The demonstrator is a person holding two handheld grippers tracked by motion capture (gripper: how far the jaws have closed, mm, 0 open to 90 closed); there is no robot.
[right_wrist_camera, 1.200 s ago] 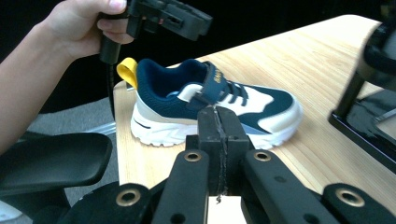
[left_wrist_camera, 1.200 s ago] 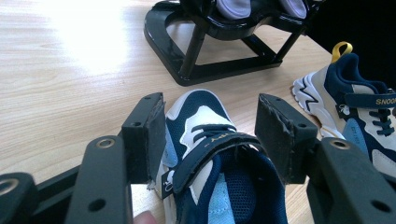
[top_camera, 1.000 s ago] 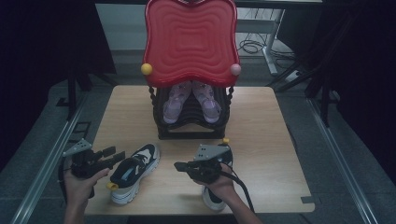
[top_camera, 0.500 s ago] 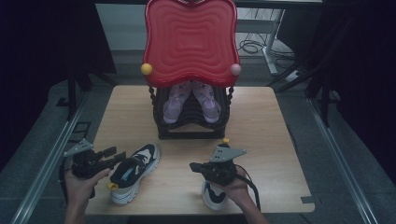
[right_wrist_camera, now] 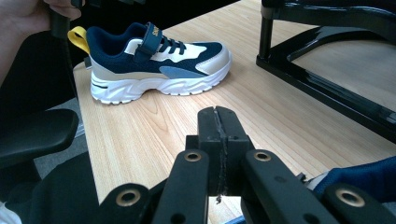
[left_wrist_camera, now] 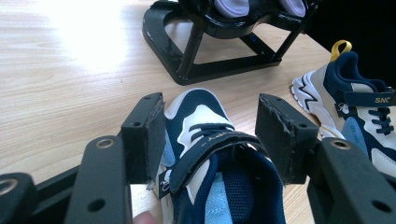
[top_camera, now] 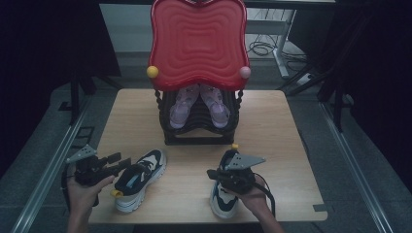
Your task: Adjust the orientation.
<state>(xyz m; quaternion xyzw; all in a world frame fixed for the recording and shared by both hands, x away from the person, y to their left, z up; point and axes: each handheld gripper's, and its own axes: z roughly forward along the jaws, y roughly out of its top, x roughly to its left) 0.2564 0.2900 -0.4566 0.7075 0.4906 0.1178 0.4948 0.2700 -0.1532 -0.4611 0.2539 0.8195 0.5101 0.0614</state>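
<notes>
The left sneaker (top_camera: 138, 179) lay on its sole near the front left of the tabletop (top_camera: 282, 126), toe pointing toward the rack (top_camera: 199, 128), with its yellow heel loop toward the person. The left gripper (top_camera: 114, 162) stood at the sneaker's heel end. In the left gripper view its jaws stood apart on either side of the sneaker's (left_wrist_camera: 219, 182) strap and collar. The left pad sat against or just beside the upper; the right pad was close to it, but contact on that side could not be told. The person's left hand (top_camera: 82, 191) held the gripper from below.

The right sneaker (top_camera: 226, 196) lay near the front edge, right of centre, toe toward the person and yellow loop toward the rack. The right gripper (top_camera: 214, 174) hung over it, carried by the right hand (top_camera: 255, 194). Its jaws were pressed together with nothing between them, as seen in the right gripper view, where they (right_wrist_camera: 218, 135) pointed level across bare wood toward the left sneaker (right_wrist_camera: 156, 60). A blue edge of the right sneaker (right_wrist_camera: 359, 179) showed at the lower right of that view.

The two sneakers lay well apart, with bare tabletop between them. Behind them, at the middle of the tabletop, stood the black rack, holding a pair of pale purple sandals (top_camera: 199, 104). A red wavy panel (top_camera: 198, 43) rose above the rack, with a yellow ball (top_camera: 152, 72) at its left corner and a pink ball (top_camera: 245, 72) at its right.
</notes>
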